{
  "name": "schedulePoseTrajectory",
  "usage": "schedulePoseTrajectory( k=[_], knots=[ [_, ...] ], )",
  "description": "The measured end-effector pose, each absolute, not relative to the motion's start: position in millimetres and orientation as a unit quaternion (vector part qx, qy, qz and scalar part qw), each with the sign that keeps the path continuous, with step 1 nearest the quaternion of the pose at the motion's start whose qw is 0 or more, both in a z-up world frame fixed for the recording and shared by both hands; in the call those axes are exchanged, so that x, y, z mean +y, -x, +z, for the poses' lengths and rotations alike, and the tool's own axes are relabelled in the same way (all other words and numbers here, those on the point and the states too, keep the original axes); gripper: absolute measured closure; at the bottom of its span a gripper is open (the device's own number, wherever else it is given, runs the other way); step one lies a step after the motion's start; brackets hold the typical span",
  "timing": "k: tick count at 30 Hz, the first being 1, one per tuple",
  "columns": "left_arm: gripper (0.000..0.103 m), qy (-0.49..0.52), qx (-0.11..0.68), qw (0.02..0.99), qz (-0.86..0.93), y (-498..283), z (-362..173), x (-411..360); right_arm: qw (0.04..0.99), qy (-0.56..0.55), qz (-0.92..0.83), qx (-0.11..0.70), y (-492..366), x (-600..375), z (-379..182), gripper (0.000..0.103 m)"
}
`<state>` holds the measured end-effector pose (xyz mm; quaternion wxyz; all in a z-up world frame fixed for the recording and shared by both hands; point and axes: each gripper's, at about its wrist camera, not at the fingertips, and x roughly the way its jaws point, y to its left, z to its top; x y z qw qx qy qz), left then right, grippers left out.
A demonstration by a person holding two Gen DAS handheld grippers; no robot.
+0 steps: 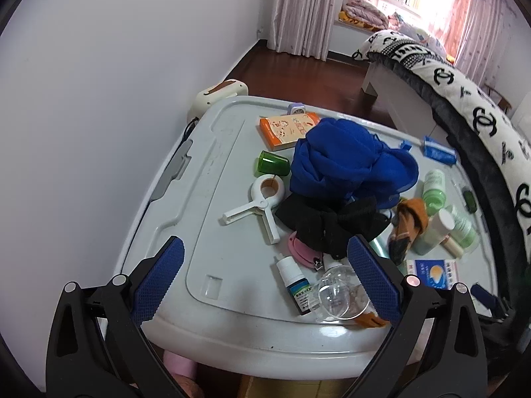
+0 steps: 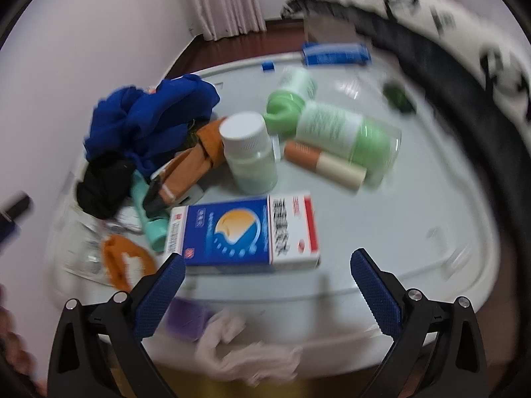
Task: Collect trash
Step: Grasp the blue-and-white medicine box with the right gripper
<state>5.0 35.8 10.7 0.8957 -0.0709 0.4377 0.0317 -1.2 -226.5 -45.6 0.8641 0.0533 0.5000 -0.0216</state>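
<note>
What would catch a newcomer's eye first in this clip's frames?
The bunched blue cloth heaped in the middle of the grey bin lid, lying over a black fabric, stands out first. In the right wrist view, a blue and white medicine box lies just ahead of the open right gripper. The left gripper is open too, near a clear plastic cup.

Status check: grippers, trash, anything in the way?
Left gripper open, empty. Right gripper open, empty. Crumpled tissue at lid edge, untouched. Medicine box just ahead.
</note>
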Motion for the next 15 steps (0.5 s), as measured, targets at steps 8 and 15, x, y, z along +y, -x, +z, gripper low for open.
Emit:
schedulePoseTrajectory(
  k=[8, 15],
  knots=[
    [0.007, 0.085, 0.435, 0.896, 0.023, -2.1, 16.7, 42.0, 0.873, 0.086, 0.065, 0.475, -7.9, -185.8, -33.5, 0.004],
    [0.007, 0.079, 0.437, 0.896, 0.021, -3.6, 14.8, 38.4, 0.766, 0.262, 0.257, 0.528, -30.8, -170.4, -37.8, 0.005]
  ],
)
